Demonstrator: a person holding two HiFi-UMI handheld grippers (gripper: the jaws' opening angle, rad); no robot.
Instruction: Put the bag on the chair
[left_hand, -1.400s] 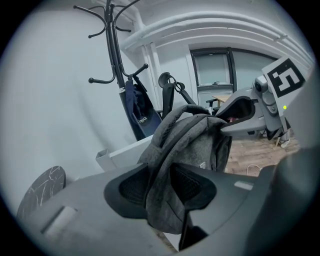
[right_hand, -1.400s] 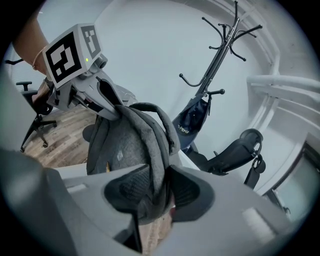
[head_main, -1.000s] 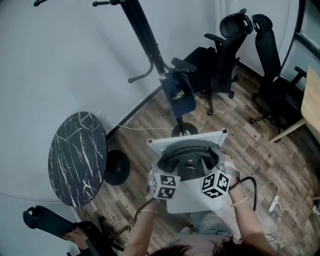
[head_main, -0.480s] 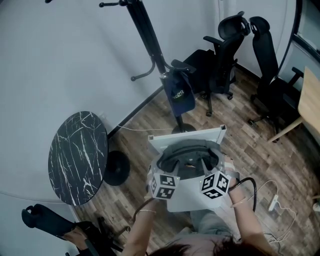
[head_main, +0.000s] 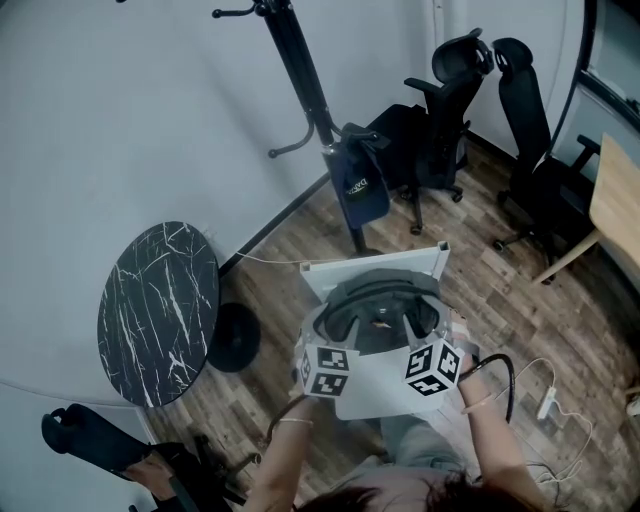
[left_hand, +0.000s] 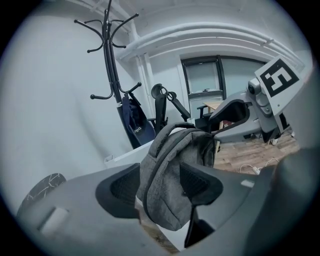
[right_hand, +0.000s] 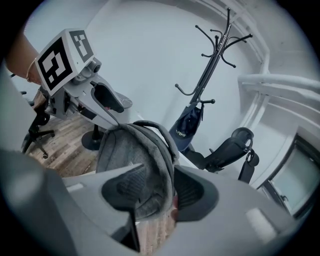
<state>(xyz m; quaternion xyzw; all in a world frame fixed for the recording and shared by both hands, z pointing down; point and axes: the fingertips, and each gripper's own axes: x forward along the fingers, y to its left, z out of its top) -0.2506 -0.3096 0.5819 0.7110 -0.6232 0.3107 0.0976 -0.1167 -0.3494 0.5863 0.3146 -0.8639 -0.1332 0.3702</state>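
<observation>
The left gripper (left_hand: 160, 184) is clamping one side of the grey fabric backpack (head_main: 380, 305), holding it over the white table (head_main: 400, 262), slightly higher and further forward than a second ago. The right gripper (right_hand: 160, 192) is pinching the other side, its jaws just tightening on the fabric. The black office chair (head_main: 440, 110) is standing well apart, so the carry is likely only beginning.

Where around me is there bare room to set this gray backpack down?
The marble round table at your left is bare. Open wood floor lies between the coat rack and the office chairs. Crowded: a corded power strip on the floor at your right.
</observation>
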